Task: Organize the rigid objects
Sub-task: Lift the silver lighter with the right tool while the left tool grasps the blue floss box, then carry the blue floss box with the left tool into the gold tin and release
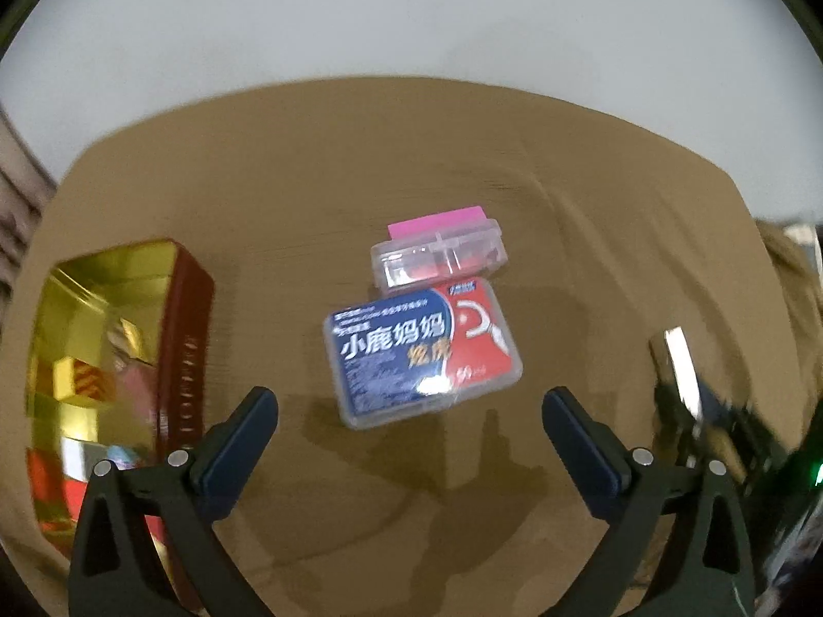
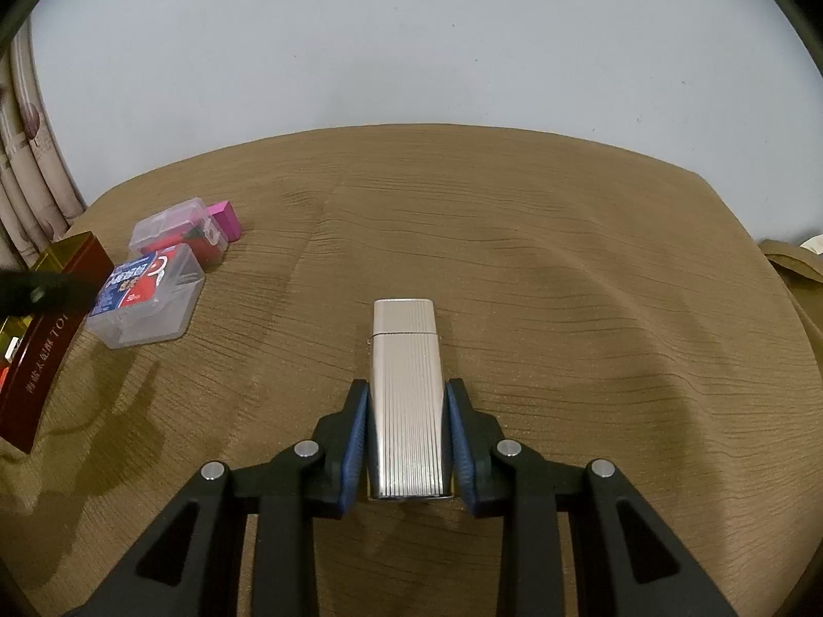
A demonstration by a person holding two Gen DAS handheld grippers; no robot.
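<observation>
My right gripper (image 2: 406, 401) is shut on a ribbed silver lighter (image 2: 406, 385), held just above the brown tablecloth. The lighter also shows at the right edge of the left wrist view (image 1: 679, 360). My left gripper (image 1: 409, 403) is open and empty, just short of a clear floss-pick box with a blue and red label (image 1: 422, 355). Behind that box lie a small clear plastic case (image 1: 440, 257) and a pink block (image 1: 437, 220). The same three items show at the left of the right wrist view: the floss box (image 2: 146, 298), the clear case (image 2: 177, 229) and the pink block (image 2: 226, 218).
An open dark red tin with a gold inside (image 1: 103, 349) holds several small items at the left of the table; its side shows in the right wrist view (image 2: 46, 344). The brown cloth (image 2: 566, 283) is wrinkled. A curtain (image 2: 31, 154) hangs at the far left.
</observation>
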